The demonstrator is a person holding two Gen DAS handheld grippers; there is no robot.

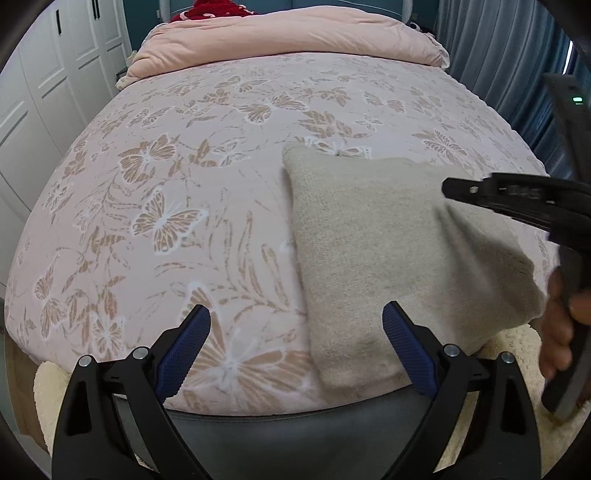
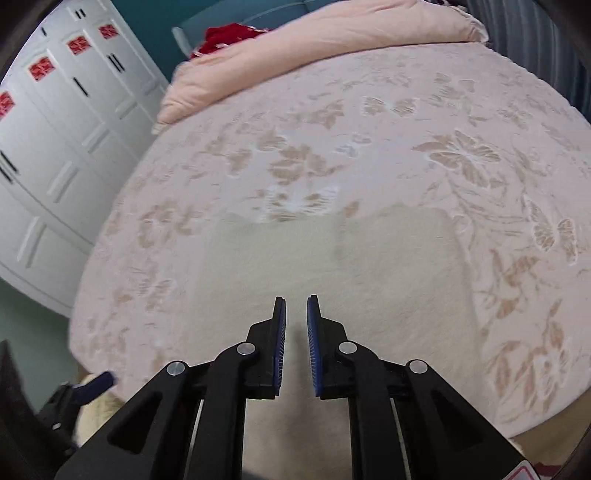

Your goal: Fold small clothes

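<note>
Bed (image 1: 221, 147): pink butterfly-print cover
Quilt (image 1: 288, 40): folded, pink, at far end
Wardrobe (image 2: 55, 147): white, left
Curtain (image 1: 498, 55): blue-grey, right
Wall (image 2: 147, 22): teal

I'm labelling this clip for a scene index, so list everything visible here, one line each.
knit garment: one, beige, on the bedspread's near right part, one edge lifted
bedspread: one, pink with tan butterflies, covering the bed
quilt: one, peach, folded at the far end
red fabric: one, behind the quilt
wardrobe: one, white, left of the bed
curtain: one, grey-blue, right of the bed
left claw: one, black with blue pads, open above the bedspread
right claw: one, nearly closed, pinching the garment's edge
</note>
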